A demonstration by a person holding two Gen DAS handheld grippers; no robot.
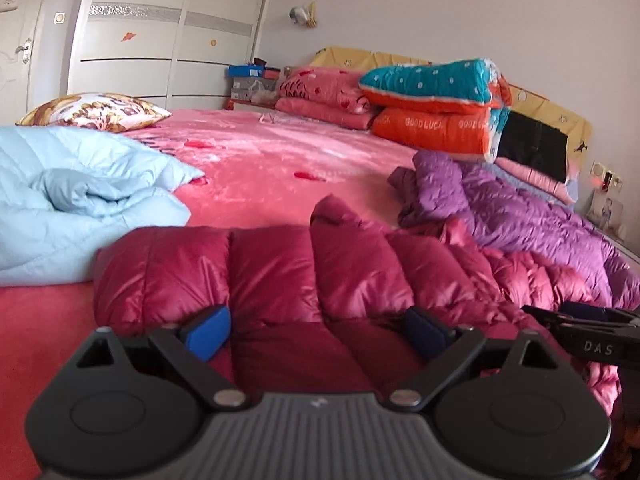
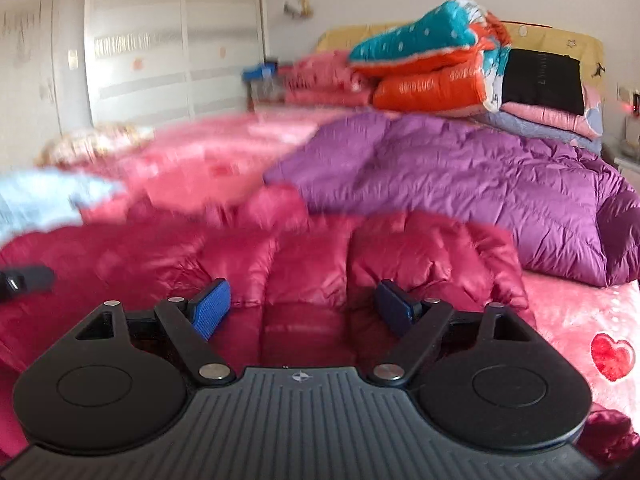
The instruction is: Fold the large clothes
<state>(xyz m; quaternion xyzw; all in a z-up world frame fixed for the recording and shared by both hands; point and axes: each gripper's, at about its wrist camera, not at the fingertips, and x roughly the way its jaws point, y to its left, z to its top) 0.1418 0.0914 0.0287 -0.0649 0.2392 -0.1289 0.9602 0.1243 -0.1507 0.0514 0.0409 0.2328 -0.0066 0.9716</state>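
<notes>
A crimson down jacket (image 1: 272, 264) lies puffed and crumpled across the near edge of the bed. My left gripper (image 1: 317, 330) is open wide just above it, blue pads on either side of a padded section, not pressing. In the right wrist view the same jacket (image 2: 400, 248) fills the foreground. My right gripper (image 2: 304, 312) stands open over it with nothing pinched. A black finger (image 1: 580, 322) of the right gripper shows at the right edge of the left wrist view, and a dark finger (image 2: 28, 280) of the left gripper shows at the far left of the right wrist view.
A purple down jacket (image 1: 520, 208) lies spread just beyond the crimson one on the pink bedspread (image 1: 260, 160). A light blue quilt (image 1: 80, 192) is bunched at the left. Folded quilts (image 1: 432, 108) are stacked against the headboard, and a floral pillow (image 1: 100, 114) lies far left.
</notes>
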